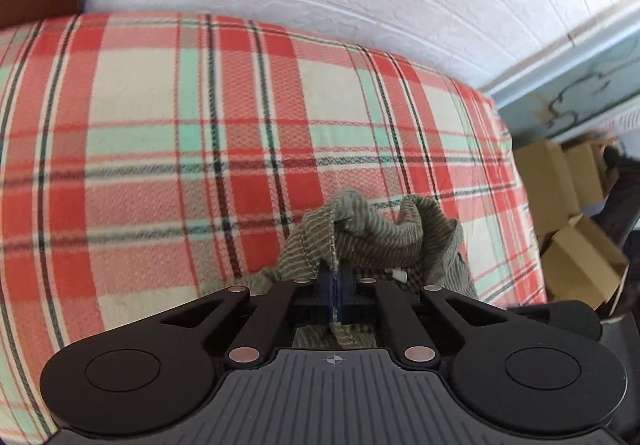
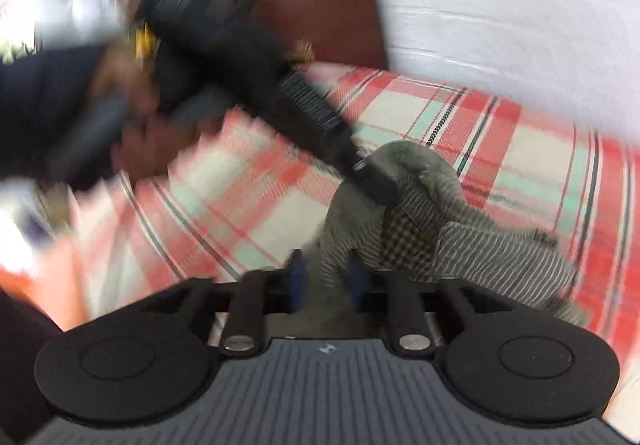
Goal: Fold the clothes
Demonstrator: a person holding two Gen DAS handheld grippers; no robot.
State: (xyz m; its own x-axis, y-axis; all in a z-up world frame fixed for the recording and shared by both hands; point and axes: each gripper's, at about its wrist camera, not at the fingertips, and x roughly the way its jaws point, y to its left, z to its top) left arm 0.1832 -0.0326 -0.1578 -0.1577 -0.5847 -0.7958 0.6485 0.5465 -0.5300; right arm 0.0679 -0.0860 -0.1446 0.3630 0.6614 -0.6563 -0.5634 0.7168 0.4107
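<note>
My left gripper [image 1: 335,287] has its blue pads pressed together on a hem of the crumpled grey-green striped cloth garment [image 1: 372,233], which bunches up just ahead of it. My right gripper [image 2: 326,279] stands partly apart with a fold of that garment [image 2: 460,229] between its fingers; blur hides whether they press it. The garment lies on the red, cream and mint plaid bedsheet [image 1: 160,133].

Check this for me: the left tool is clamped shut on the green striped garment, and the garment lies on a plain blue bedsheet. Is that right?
Not quite. The left tool is indeed clamped shut on the green striped garment, but the bedsheet is not plain blue: it is a red, cream and mint plaid. The left wrist view shows this clearly.
</note>
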